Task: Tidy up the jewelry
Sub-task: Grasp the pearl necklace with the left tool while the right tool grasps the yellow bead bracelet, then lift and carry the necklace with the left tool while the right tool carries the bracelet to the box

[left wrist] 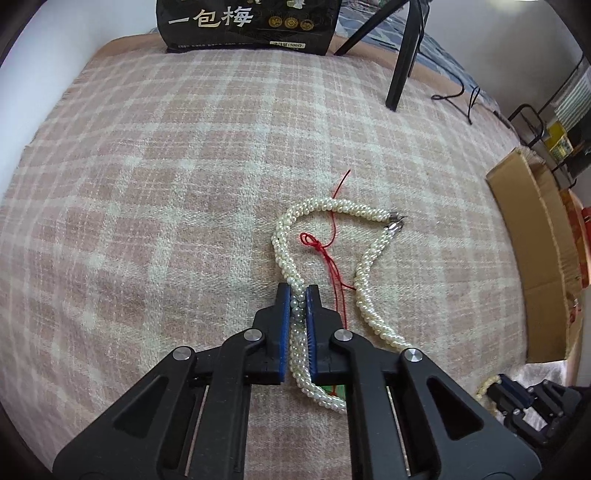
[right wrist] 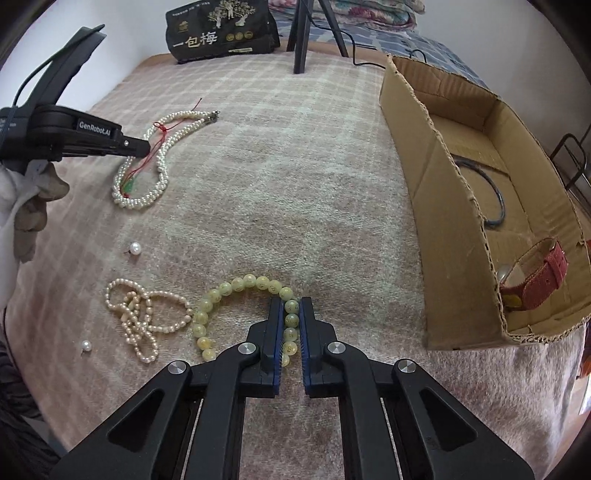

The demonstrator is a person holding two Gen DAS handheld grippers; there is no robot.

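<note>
Pink-and-cream plaid blanket [right wrist: 295, 155] covers the bed, with a black snack bag [right wrist: 221, 33] at its far edge and an open cardboard box [right wrist: 436, 206] along the right edge. Inside the box lie a dark bangle [right wrist: 495, 192] and a red-strapped watch [right wrist: 535, 280].

Left tongs [left wrist: 297, 295] are clenched on the twisted pearl necklace [left wrist: 317, 208], which lies looped on the blanket toward the far left, tangled with a red cord [left wrist: 327, 254]. Right tongs [right wrist: 291, 310] are clenched on the yellow-green bead bracelet [right wrist: 236, 286] near the front edge, the beads pinched between the blue pads. Just left of the bracelet sits a heap of small pinkish pearls [right wrist: 142, 317], with two loose pearls, one [right wrist: 135, 248] farther back and one [right wrist: 86, 346] nearer the front left corner.

Both grips look freshly made and nothing appears lifted, so the step in hand seems to be the pickup. Next, each piece probably needs raising clear of the blanket and carrying to the box. The necklace trails a long way, and its cord may drag or snag; the bracelet should swing freely.
</note>
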